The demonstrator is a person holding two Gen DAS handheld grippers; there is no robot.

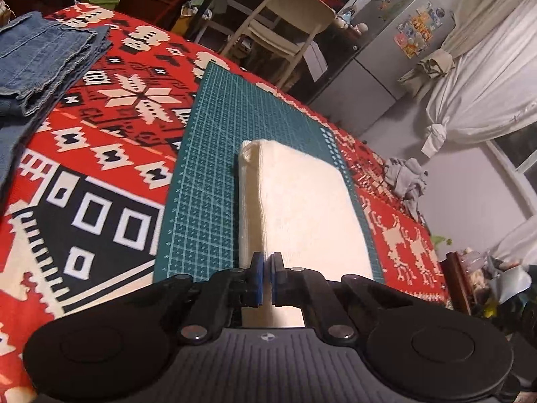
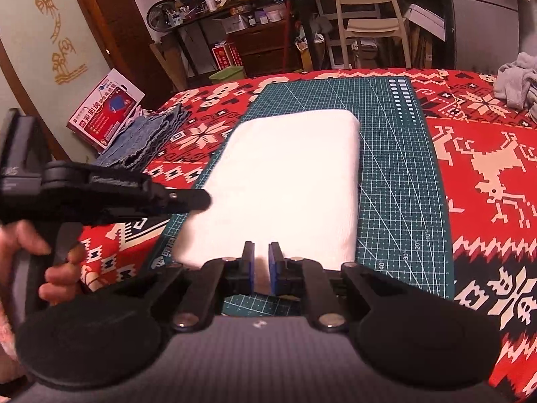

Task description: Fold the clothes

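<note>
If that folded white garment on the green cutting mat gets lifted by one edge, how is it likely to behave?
The folded white garment is probably floppy: soft rounded corners and stacked layers at its side suggest knit cloth that would sag and unfold. It looks thick yet likely light. On the smooth cutting mat it would probably slide when pushed, and flat as it lies, cannot roll.

Setting: lived-in home room | Evidence: fridge [image 1: 396,43] covered in magnets; cream chair [image 2: 369,13] at a cluttered desk [image 2: 235,3]; tied-back white curtain [image 1: 483,77]; red patterned cloth [image 2: 486,168] over the worktop
</note>
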